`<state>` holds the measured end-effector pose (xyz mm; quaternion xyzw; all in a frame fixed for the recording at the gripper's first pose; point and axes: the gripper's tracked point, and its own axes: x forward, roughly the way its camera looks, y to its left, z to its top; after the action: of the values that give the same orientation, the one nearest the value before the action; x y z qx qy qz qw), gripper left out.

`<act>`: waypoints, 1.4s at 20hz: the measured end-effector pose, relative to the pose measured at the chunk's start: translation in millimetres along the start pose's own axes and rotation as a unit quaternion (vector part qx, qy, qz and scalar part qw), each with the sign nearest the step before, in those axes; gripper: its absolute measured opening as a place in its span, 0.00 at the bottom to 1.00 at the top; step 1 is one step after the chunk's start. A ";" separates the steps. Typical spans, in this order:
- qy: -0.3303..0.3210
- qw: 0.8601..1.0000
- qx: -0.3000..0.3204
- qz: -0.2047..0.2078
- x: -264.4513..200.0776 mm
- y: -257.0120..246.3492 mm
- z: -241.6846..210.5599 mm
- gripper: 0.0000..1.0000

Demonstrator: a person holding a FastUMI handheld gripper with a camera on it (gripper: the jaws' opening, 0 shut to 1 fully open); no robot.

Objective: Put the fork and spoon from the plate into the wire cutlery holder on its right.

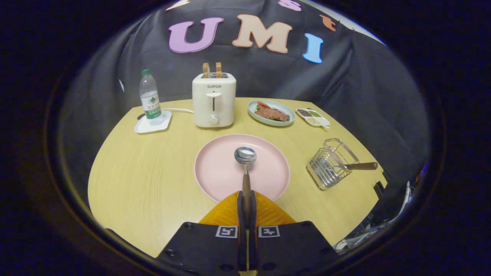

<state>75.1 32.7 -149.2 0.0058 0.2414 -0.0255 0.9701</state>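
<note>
Between the gripper (246,207) fingers: spoon (245,168) handle clamped; bowl over plate (215,172).

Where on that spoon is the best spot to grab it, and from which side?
By its wooden handle, from the handle end: the spoon points its round bowl away over the pink plate, and the slim handle fits between the tongs, which are already shut on it there.

Gripper (246,207) with 2 ribbed fingers, dark mounts with screws, 2 square black-and-white markers
</note>
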 end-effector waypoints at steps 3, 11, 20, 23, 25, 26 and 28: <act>0.015 0.999 0.029 -0.020 -11.5 -11.8 18.8 0.05; 0.079 0.988 0.073 -0.113 -33.9 -83.0 60.2 0.05; 0.131 0.961 0.184 -0.162 -39.5 -144.1 88.3 0.05; 0.164 0.948 0.203 -0.180 -39.3 -165.3 81.3 0.06; 0.190 0.942 0.207 -0.183 -33.8 -172.4 76.5 0.05; 0.204 0.938 0.212 -0.181 -30.3 -173.4 74.9 0.06; 0.225 0.932 0.224 -0.172 -19.8 -173.9 73.5 0.05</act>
<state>82.9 -141.8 -74.8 0.1869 0.4390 -0.2438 0.8443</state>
